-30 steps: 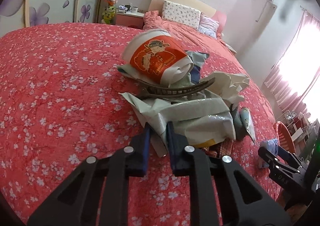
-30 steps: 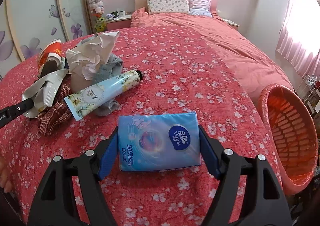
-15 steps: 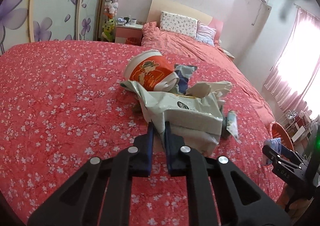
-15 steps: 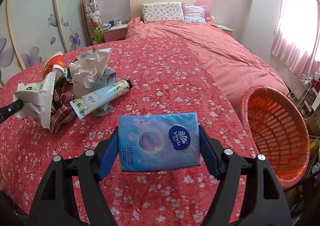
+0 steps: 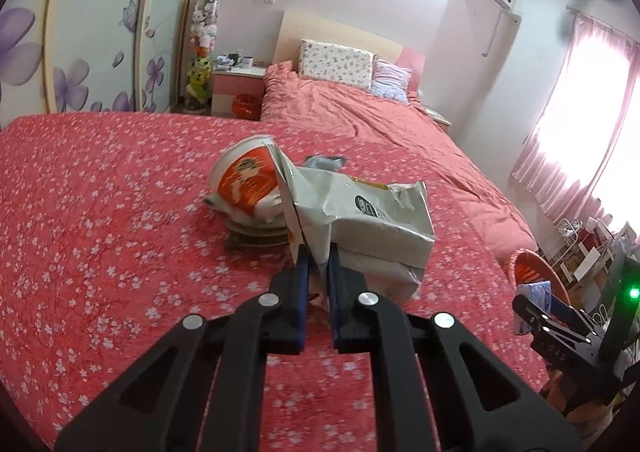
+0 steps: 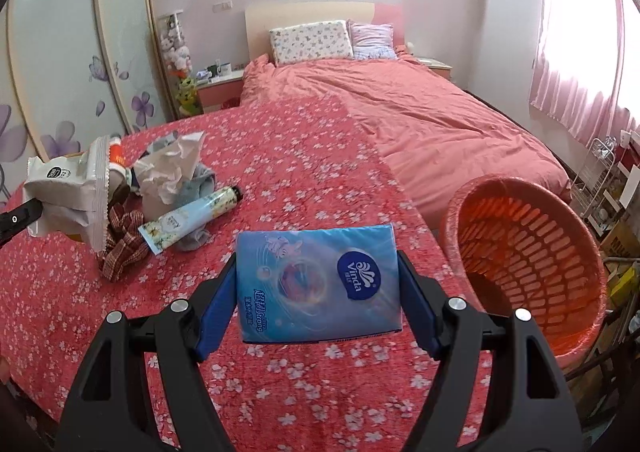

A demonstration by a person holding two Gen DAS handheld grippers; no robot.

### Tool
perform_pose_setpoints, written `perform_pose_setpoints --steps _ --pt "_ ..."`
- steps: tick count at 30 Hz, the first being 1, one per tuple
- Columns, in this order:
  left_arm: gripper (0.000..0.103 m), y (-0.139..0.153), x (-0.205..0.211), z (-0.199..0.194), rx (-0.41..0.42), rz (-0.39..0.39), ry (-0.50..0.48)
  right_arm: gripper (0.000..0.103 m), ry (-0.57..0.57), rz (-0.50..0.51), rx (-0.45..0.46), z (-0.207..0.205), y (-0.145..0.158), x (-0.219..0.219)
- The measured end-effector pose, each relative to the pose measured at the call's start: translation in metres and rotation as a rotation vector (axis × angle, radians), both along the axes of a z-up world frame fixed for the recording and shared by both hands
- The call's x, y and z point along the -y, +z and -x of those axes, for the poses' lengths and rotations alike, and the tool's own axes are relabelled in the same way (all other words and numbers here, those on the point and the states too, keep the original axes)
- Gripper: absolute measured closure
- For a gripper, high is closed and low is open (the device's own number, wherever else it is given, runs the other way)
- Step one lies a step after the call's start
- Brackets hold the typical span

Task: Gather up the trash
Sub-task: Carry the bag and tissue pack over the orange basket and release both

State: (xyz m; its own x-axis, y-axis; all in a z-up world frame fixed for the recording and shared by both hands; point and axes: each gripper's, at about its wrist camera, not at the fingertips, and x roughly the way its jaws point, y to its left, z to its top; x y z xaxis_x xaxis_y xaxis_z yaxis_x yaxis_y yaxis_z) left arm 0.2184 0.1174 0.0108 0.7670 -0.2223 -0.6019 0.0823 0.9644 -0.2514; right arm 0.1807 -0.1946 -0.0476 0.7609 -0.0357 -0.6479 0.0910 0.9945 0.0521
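Now left claw (image 5: 318, 266) pinches crumpled silver-white wrapper (image 5: 372, 220); right claw (image 6: 318, 294) clamps glossy blue tissue pack (image 6: 318, 284).

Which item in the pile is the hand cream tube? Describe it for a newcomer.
On the floral red bedspread, find the trash pile at its left. The hand cream tube lies at the pile's near edge, pale blue with flowers and a dark cap, the only long cylinder there.

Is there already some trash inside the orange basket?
No, the orange basket shows only its bare slotted wall and floor in the right wrist view.
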Motion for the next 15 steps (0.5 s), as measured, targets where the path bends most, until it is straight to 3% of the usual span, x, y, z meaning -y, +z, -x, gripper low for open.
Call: perform_pose_setpoints --steps 15 --pt "0.094 0.030 0.081 0.000 0.043 0.003 -0.129 0.030 -0.096 -0.032 0.116 0.026 0.028 0.053"
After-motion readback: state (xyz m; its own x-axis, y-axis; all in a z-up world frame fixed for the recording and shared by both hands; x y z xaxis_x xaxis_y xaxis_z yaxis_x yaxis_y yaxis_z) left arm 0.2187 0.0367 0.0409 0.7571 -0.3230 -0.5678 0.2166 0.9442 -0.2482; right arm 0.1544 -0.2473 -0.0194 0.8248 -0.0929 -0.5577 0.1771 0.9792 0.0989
